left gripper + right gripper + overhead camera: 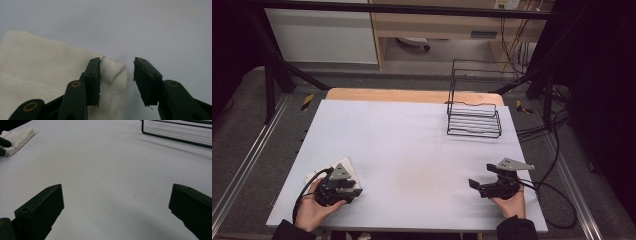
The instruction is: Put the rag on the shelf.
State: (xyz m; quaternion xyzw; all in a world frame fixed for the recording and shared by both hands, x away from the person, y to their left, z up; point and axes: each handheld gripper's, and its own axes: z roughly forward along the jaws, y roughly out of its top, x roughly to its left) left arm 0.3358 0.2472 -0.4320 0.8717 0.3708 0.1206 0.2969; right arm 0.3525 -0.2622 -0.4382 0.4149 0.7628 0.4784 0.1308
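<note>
folded cloth, corner between left gripper fingers

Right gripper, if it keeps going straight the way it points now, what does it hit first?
The right gripper, fingers wide open, points across bare pale table surface. Nothing lies directly ahead nearby. The folded white cloth sits off to one side and the black wire rack off to the other, though depth is hard to judge.

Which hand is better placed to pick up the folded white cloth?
Left. Its tongs already straddle a corner of the cloth, not yet pinching it. The right tongs hang open across the table, far from it.
</note>
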